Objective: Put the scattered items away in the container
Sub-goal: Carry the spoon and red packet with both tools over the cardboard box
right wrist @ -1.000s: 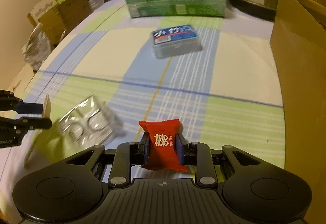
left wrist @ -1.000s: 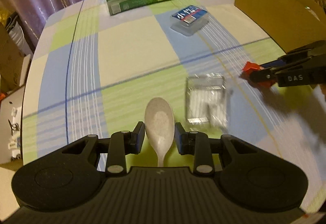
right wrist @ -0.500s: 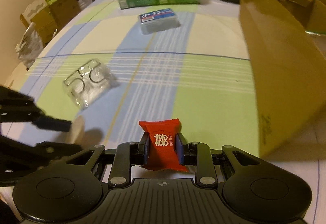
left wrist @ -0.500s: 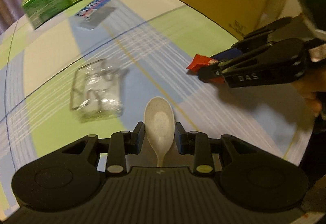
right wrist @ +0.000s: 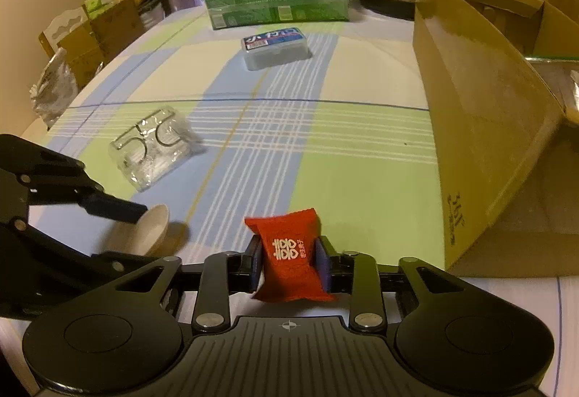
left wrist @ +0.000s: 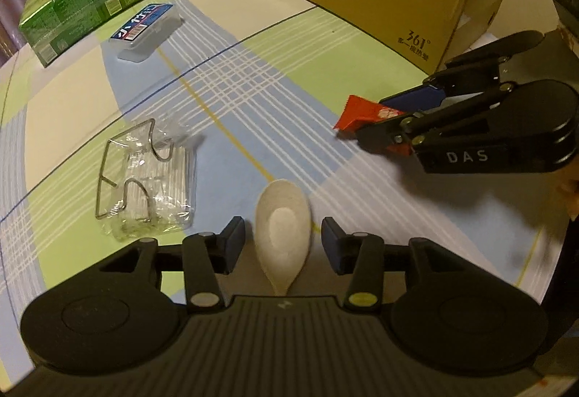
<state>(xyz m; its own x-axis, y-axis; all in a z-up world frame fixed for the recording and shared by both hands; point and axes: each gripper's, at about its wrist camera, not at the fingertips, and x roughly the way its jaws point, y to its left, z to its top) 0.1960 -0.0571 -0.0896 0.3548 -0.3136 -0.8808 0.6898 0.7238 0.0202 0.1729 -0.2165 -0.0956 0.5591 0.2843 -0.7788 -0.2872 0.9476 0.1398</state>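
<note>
Bearing white characters, red packet (right wrist: 289, 257) sits pinched between jaws.

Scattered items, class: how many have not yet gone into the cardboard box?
4. The spoon sits between the left hand-held gripper fingers, the red packet in the right hand-held gripper; the clear packet and blue-labelled case lie on the table. The box interior is mostly hidden.

The left gripper (left wrist: 282, 245) hovers low over the bench, its jaws parted, with gaps either side of the white spoon bowl between them. The right gripper (right wrist: 289, 263) is clamped on a red packet, raised and level, angled toward the left gripper's front.
</note>
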